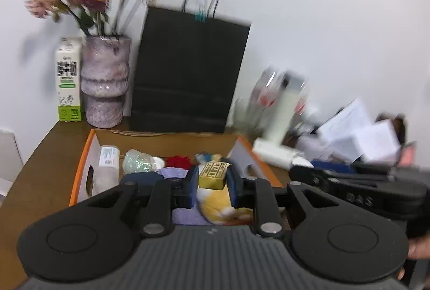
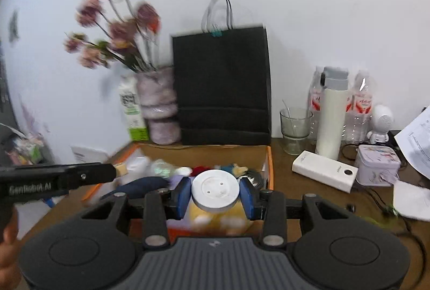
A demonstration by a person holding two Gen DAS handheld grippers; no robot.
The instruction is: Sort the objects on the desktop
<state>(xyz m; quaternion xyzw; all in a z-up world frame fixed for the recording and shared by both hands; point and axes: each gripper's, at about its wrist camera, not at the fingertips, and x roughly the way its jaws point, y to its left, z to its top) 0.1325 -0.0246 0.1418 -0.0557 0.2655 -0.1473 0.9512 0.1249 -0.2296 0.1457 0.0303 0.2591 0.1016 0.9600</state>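
My left gripper [image 1: 212,180] is shut on a small yellow block with dark print [image 1: 214,175], held above the cardboard box with orange rims [image 1: 80,169]. My right gripper [image 2: 215,194] is shut on a round white disc [image 2: 215,191], also above the cardboard box [image 2: 270,169]. Inside the box lie a yellow plush toy [image 1: 215,202], a lilac cloth [image 1: 173,172], a red item [image 1: 177,161], a clear wrapped ball [image 1: 138,161] and a white bottle [image 1: 108,166]. The other gripper shows as a black bar at the right edge of the left wrist view and at the left edge of the right wrist view.
A black paper bag [image 2: 221,86], a pink vase of flowers [image 1: 104,83] and a milk carton [image 1: 68,80] stand behind the box. To its right are a glass [image 2: 294,129], a white flask [image 2: 332,115], water bottles [image 2: 361,107], a power bank [image 2: 323,170], a tin [image 2: 376,165] and papers [image 2: 416,139].
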